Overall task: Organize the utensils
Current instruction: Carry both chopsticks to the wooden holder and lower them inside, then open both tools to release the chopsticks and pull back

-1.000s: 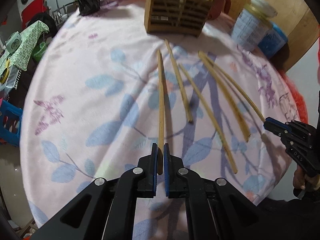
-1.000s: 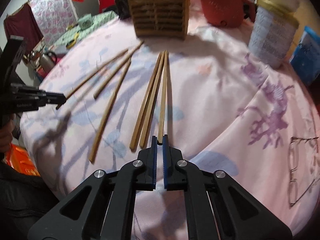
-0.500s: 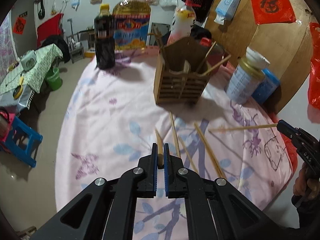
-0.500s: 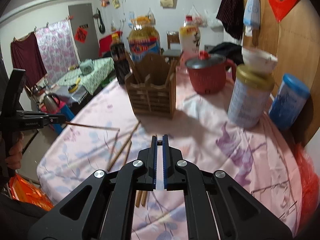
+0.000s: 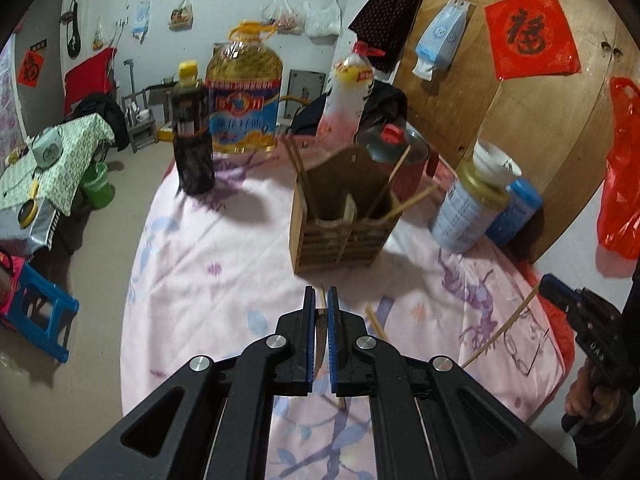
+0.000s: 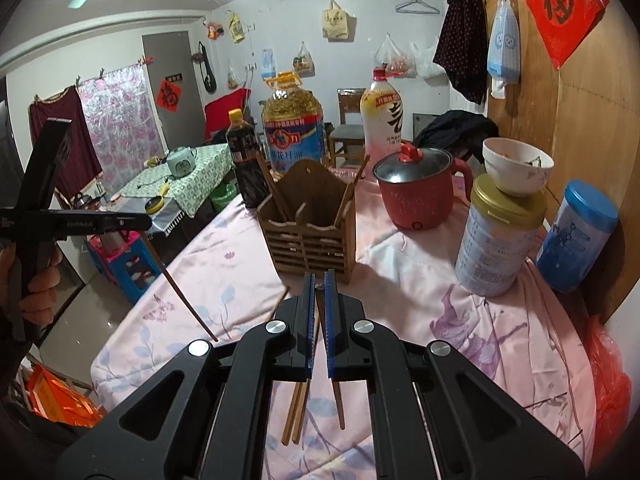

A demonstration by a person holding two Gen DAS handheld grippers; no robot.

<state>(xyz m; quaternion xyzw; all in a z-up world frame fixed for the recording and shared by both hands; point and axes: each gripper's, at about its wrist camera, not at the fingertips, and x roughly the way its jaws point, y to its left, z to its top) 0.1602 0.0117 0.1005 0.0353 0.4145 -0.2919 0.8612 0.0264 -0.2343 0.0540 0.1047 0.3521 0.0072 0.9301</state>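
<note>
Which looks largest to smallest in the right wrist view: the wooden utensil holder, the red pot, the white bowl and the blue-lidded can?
1. wooden utensil holder
2. red pot
3. blue-lidded can, close to the pot in apparent size, so this rank is unsure
4. white bowl

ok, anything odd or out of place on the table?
Yes: a white bowl is perched on the gold-lidded white tin, an unusual stack. Loose wooden chopsticks lie on the pink floral tablecloth, outside the slatted wooden holder.
</note>
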